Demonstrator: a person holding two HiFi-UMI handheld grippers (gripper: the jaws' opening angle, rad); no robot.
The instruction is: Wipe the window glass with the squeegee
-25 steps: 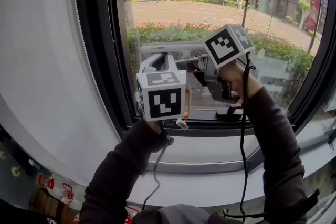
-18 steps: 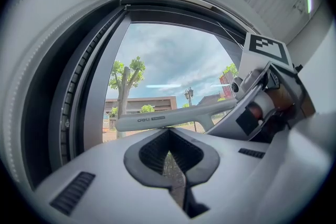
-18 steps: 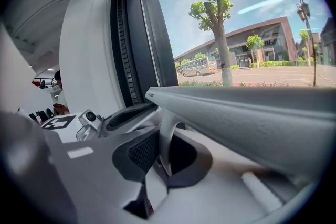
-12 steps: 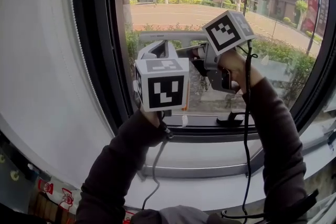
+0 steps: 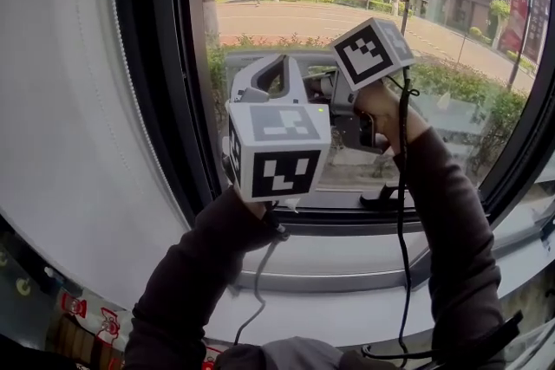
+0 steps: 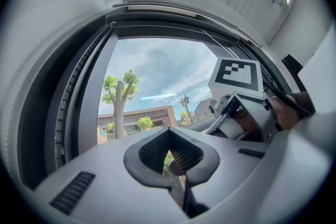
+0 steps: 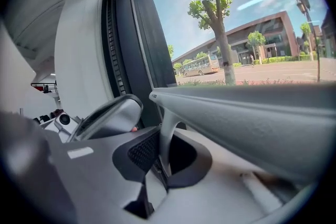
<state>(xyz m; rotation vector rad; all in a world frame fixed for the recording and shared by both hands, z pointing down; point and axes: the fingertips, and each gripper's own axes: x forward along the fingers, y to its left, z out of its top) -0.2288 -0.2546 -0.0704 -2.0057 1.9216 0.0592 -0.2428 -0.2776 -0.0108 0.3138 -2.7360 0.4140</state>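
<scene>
At the far left a white wall (image 5: 69, 100) runs up to the black window frame (image 5: 165, 100), and its ribbed inner edge bounds the window glass (image 5: 260, 17) on that side. Just right of that edge a person holds up the left tongs (image 6: 169, 132), pressed together at the tips with nothing between them, close to the lower part of the pane. Beside them, a little higher, the grey squeegee (image 7: 252, 113) lies across the glass with its long blade about level. Its left end stands just beside the frame, so there is hardly any room left on that side. I cannot tell whether its edge actually presses on the pane. The right tongs (image 7: 167, 155) pinch the squeegee's narrow neck below the blade, and the person's right hand (image 5: 381, 113) is wrapped round the grip behind them. Above the blade the glass is free up to the top of the window. Right of the hand a broad strip of pane stays open as far as the curved right frame edge (image 5: 520, 126). Below both tongs sits the pale sill (image 5: 347, 251), with a small black latch (image 5: 381, 197) on the bottom rail under the right forearm.
</scene>
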